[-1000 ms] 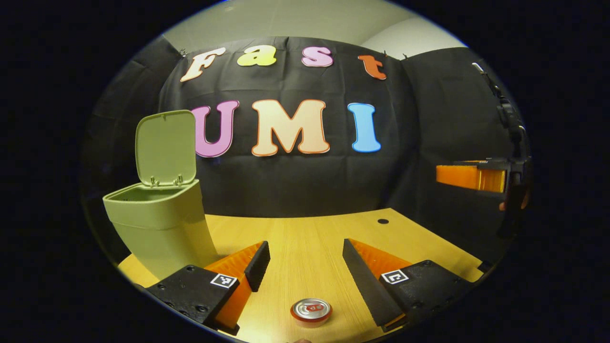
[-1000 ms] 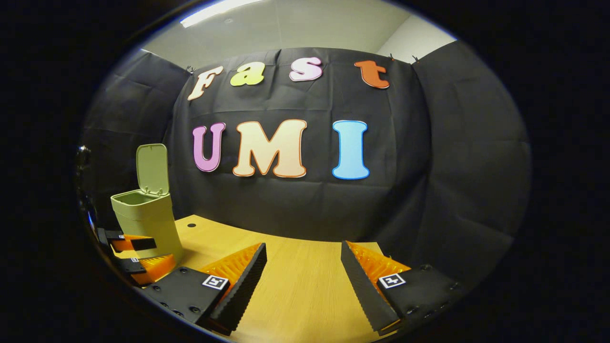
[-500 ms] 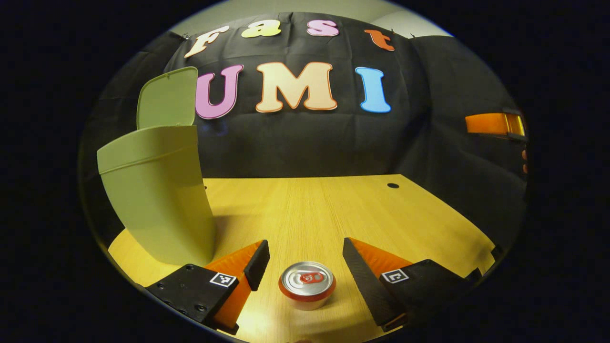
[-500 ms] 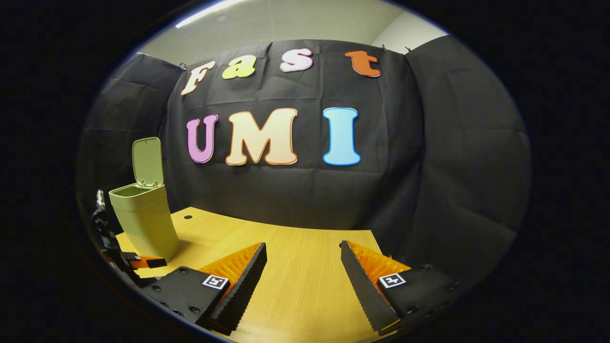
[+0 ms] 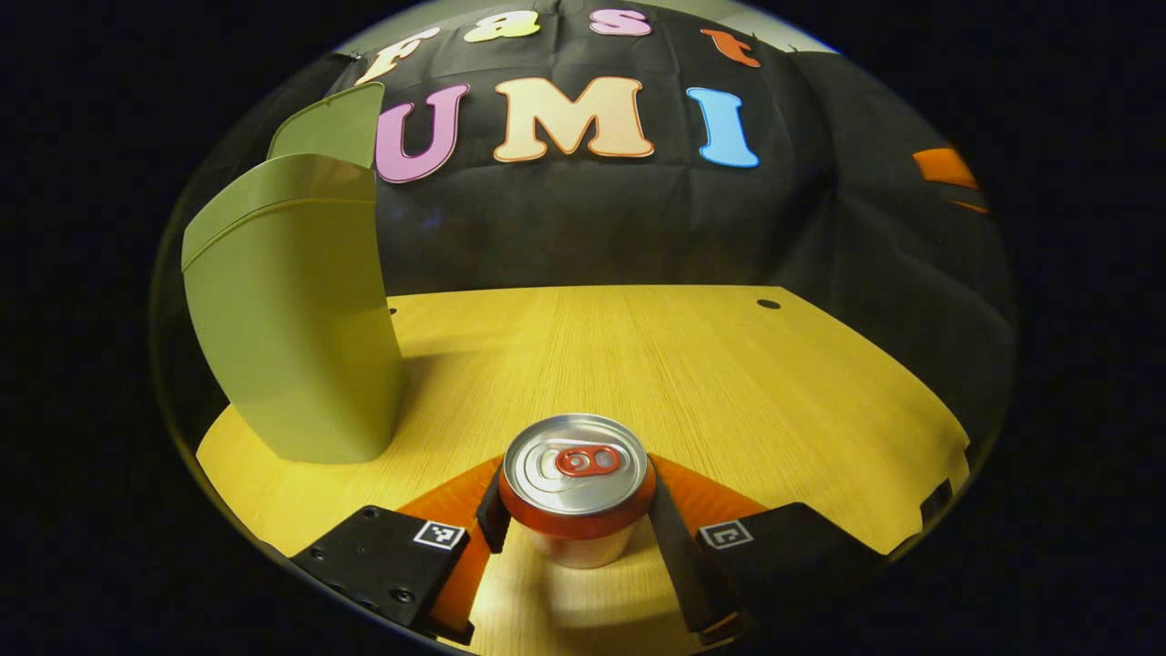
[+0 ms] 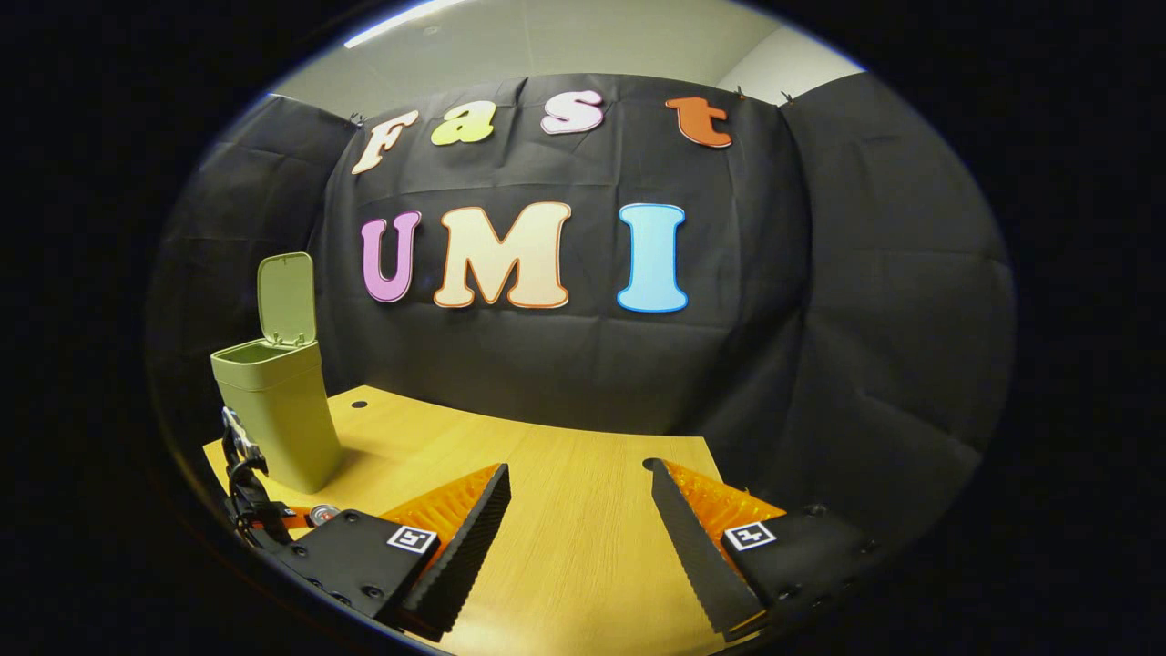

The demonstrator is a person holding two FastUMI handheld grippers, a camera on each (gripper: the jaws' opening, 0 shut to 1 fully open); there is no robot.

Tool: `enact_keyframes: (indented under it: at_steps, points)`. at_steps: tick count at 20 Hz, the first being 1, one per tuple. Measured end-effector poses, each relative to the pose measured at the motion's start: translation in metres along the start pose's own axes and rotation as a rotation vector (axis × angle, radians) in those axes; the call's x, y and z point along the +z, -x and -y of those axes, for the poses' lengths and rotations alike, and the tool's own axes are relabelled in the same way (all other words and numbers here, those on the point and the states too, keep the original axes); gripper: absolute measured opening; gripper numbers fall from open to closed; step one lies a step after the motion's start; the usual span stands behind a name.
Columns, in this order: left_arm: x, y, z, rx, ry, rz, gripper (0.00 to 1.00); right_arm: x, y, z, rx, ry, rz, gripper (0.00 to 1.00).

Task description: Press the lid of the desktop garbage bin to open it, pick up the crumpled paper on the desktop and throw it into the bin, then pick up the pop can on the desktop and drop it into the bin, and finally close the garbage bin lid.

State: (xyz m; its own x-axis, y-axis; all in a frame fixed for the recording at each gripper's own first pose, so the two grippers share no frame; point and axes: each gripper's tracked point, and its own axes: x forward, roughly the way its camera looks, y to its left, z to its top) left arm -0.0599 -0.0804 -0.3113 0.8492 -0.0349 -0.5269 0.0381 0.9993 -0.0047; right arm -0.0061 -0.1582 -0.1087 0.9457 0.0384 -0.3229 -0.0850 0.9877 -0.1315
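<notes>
Your pop can (image 5: 576,487) stands upright on the yellow desk (image 5: 729,364), shiny top up, right between the two fingers of your left gripper (image 5: 576,519). The fingers sit close on each side of the can, just under its top rim. They look like they touch it, but I cannot tell if they press yet.

The can is most likely light and thin. It is round and smooth, so it can slip or spin. If it is empty, a hard squeeze could dent it. Hold it on the straight sides, near the middle or a bit higher, one finger on each side. Squeeze gently and lift slowly so it does not tip.

The green bin (image 5: 291,319) stands near the can, on its left in the left gripper view. Its lid (image 6: 286,299) stands up, so the bin is open and ready. I see no paper ball on the desk, so it may be inside by now.

Your right gripper (image 6: 579,519) is wide open with nothing in it, well apart from the bin.
</notes>
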Motion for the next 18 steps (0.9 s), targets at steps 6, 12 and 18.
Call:
enact_keyframes:
  at_steps: [6,12,18]
  points:
    - [0.068,0.007,-0.010,-0.022,-0.015,0.100,0.77,0.003,0.002,-0.013,0.004,-0.013,0.007,0.98]
    - [0.161,0.023,-0.028,-0.031,-0.053,0.258,0.77,0.002,0.004,-0.035,0.016,-0.048,0.011,0.98]
    - [0.242,0.046,-0.055,0.007,-0.095,0.411,0.77,-0.002,0.009,-0.057,0.029,-0.077,0.007,0.98]
